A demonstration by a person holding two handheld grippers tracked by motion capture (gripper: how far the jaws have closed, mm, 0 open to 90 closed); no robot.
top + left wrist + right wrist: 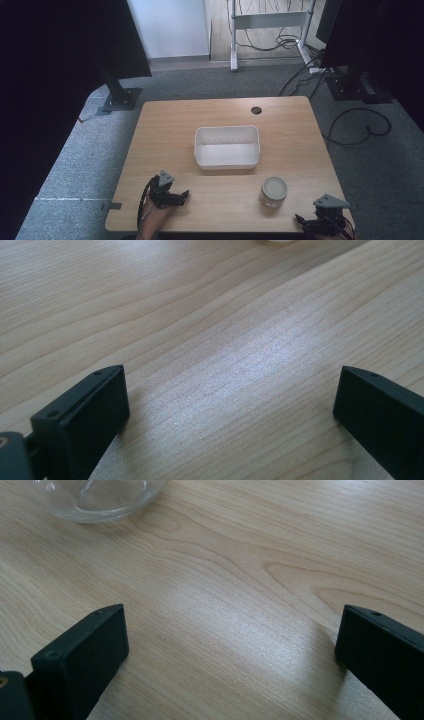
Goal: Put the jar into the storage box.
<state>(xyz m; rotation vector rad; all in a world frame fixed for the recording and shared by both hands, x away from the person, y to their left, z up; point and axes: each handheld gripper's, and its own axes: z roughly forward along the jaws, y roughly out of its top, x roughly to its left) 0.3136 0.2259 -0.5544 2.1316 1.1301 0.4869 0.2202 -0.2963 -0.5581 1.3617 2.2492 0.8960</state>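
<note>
A white rectangular bin (pixel 227 146) stands empty in the middle of the wooden table (pixel 165 125). A glass jar (pixel 274 190) with a pale lid stands near the front right, and its clear base (pixel 95 497) shows at the top left of the right gripper view. My left gripper (pixel 184 196) rests on the table at the front left, open, jaws wide apart over bare wood (pixel 230 390). My right gripper (pixel 301 220) lies at the front right corner, to the right of the jar and nearer the front edge, open with nothing between its jaws (pixel 232 645).
A small round cable hole (pixel 256 110) sits near the table's far edge. Beyond the table are grey carpet, black stands at both sides (pixel 120 95), loose cables (pixel 357 125) and a white desk frame (pixel 270 20).
</note>
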